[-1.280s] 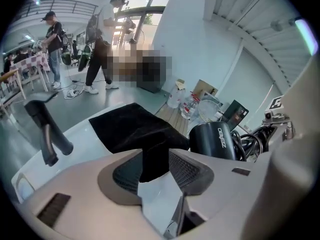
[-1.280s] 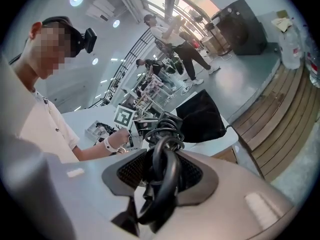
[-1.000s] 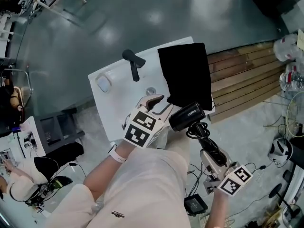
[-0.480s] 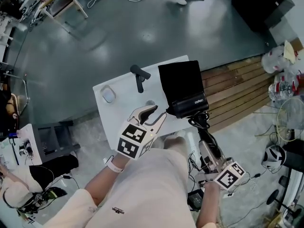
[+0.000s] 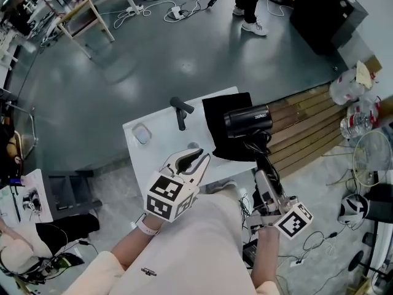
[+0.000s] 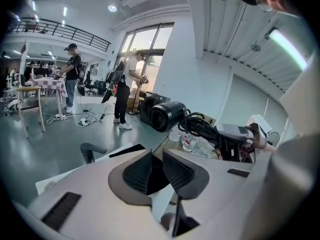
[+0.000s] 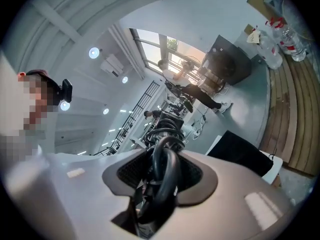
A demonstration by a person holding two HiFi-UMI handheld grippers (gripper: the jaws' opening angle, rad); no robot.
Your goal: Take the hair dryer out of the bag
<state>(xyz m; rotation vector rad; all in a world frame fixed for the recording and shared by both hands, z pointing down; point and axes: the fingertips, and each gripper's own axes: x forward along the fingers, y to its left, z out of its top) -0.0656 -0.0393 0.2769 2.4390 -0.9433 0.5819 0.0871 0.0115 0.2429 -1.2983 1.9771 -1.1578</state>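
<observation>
**A:** What is nearest?

**B:** The left gripper [image 5: 198,158], over the near edge of the white table [image 5: 150,158]. Its jaws have just been closing and now stand a narrow gap apart, with nothing between them. A second ago it was right by the bag's near corner. Now it sits apart from the bag.

**A:** And the other claw?

**B:** The right gripper [image 5: 264,178] is clamped on the handle of the hair dryer [image 5: 247,120], and the coiled black cord [image 5: 258,143] is bunched between its jaws.

**A:** So where is the dryer?

**B:** It is out of the bag and held in the air. In the head view its barrel shows over the right part of the black bag [image 5: 218,118]. A second ago the barrel was lower, at the bag's near edge and just beside the left gripper.

**A:** And the bag?

**B:** It lies flat on the right side of the table.

**A:** Counts?

**B:** There are two grippers, one dryer, one bag and one table. On the table there is one black T-shaped piece [image 5: 180,111] and one small white rounded item [image 5: 142,134]. To the right is one slatted wooden platform [image 5: 307,118]. Farthest off, the left gripper view shows at least two people standing: one person [image 6: 73,79] and a second person [image 6: 126,91].
</observation>
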